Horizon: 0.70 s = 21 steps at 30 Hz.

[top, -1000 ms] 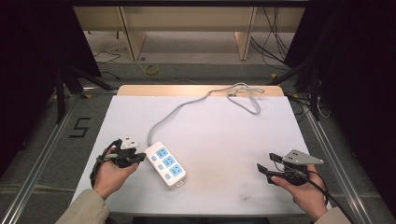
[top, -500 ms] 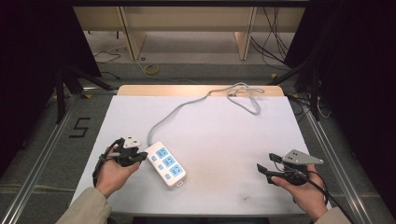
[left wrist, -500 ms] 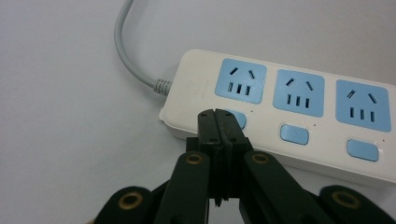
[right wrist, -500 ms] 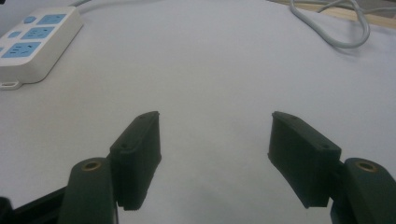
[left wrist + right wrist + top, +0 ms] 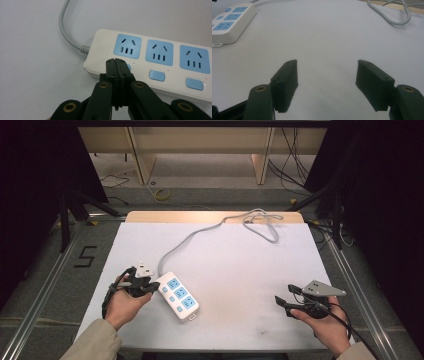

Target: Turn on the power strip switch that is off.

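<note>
My left gripper (image 5: 117, 62) has its jaws pressed fully together with nothing between them, and the joined tips sit at the first rocker switch (image 5: 128, 67) of the power strip (image 5: 178, 295), the one nearest the cable end; in the left gripper view the tips cover most of that switch, and I cannot tell from it whether they press on the switch or merely hover just above. The strip lies flat on the white table (image 5: 240, 270), angled, toward my left side, just beside my left hand (image 5: 122, 302). Its grey cable (image 5: 200, 232) runs away toward the far edge and ends in a loose loop there. All three blue sockets are empty, and no plug is inserted anywhere. The second switch (image 5: 157, 75) and third switch (image 5: 194, 84) stand clear of the tips. My right gripper (image 5: 327, 82) rests near the right edge of the table, well apart from the strip, with its jaws spread wide and empty. Judgement on progress: the work in hand appears to be operating the switches with the closed tips. The first switch is being addressed; I cannot tell whether it has toggled. The two remaining switches look untouched, so the larger part of the job is likely still ahead. The right gripper has no evident part in this step.
</note>
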Available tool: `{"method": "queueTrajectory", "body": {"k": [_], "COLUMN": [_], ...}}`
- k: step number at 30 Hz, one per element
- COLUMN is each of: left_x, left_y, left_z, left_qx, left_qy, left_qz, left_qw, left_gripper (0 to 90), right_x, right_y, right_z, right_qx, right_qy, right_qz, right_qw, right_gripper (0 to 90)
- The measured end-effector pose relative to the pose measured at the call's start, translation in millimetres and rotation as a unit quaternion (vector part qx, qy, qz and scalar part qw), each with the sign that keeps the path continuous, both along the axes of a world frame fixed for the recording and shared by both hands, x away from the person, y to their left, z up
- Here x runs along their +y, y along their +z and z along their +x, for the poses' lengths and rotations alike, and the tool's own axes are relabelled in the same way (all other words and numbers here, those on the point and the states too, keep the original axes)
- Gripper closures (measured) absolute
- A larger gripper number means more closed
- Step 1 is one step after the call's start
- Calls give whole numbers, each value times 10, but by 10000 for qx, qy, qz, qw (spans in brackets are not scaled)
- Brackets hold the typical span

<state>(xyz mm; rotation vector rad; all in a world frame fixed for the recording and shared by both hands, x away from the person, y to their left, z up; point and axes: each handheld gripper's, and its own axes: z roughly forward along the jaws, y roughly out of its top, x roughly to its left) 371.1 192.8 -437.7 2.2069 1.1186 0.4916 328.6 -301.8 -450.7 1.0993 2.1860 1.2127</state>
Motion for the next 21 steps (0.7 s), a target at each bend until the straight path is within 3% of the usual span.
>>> {"method": "queueTrajectory", "body": {"k": [21], "left_x": [-62], "left_y": [8], "left_z": [54], "left_qx": [35], "left_qy": [-53], "left_qz": [58], "left_qw": [10000], "left_gripper": [898], "right_x": [1], "right_y": [3], "right_z": [-6], "right_qx": [10], "right_qy": [13], "right_qz": [16], "right_qw": [10000], "right_gripper": [342]}}
